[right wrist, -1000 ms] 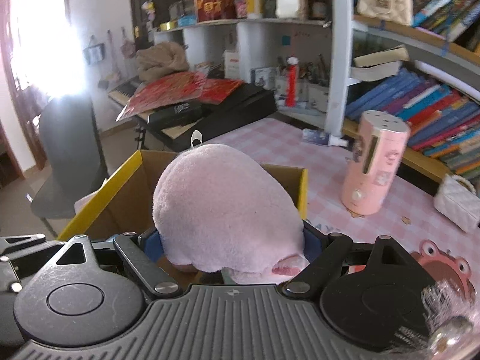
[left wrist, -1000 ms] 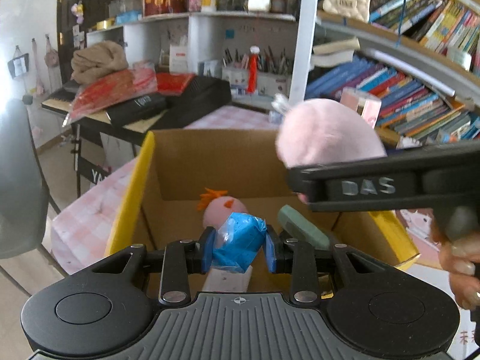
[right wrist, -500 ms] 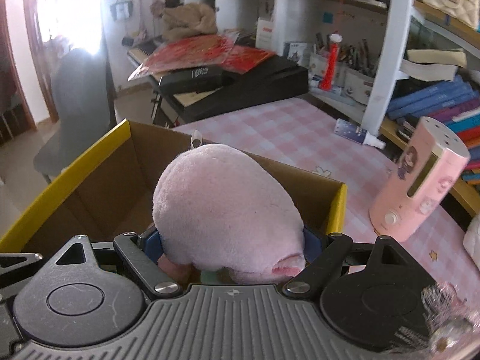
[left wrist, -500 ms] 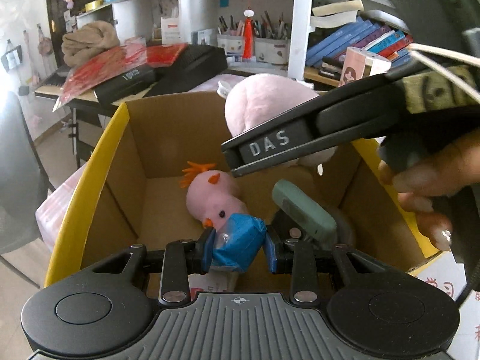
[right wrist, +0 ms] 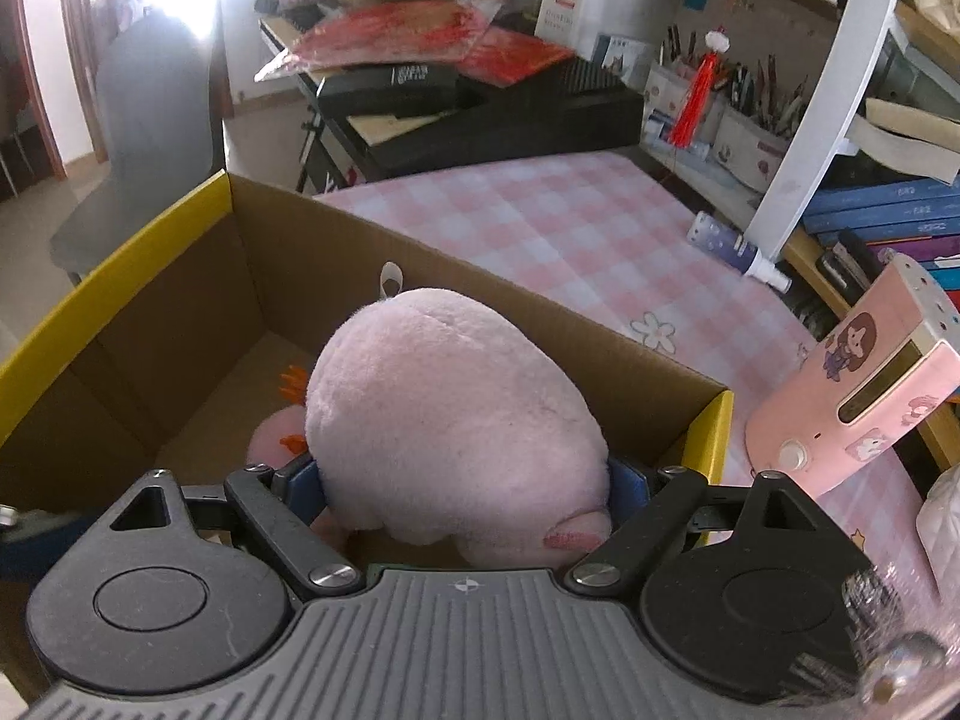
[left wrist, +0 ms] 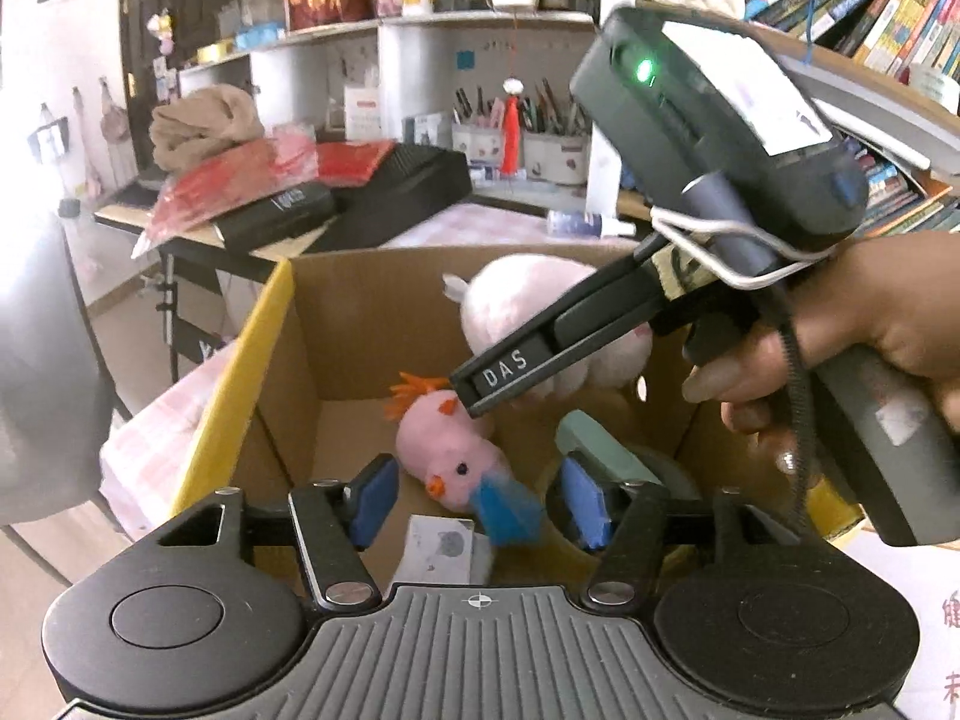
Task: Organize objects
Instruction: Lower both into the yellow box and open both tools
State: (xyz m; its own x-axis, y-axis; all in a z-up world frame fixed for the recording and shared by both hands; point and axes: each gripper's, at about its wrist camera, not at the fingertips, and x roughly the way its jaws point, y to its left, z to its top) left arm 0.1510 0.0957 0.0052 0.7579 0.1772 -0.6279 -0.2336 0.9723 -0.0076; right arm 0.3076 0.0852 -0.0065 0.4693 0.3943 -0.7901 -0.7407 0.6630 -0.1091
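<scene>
A: Since the left tongs hang just over the near edge of the cardboard box, what do they hold?

B: Nothing now. Their jaws have just been opening, and the blue packet sits blurred between the blue pads, touching neither as far as I can tell; it looks to be dropping into the box.

A: And the right tongs?

B: Spread wide but clamped on the big pink plush, which hangs inside the box mouth, not yet set down. The left view shows a hand gripping that tool's handle.

A: What already lies in the box?

B: A small pink chick toy with an orange tuft, a grey-green block beside it, and a white card near the front wall.

A: So how far along?

B: I'd judge well along: several things are in, two more are going in. Beyond the box, on the pink checked desk, a pink device and a small spray bottle remain out, possibly still to be packed.
</scene>
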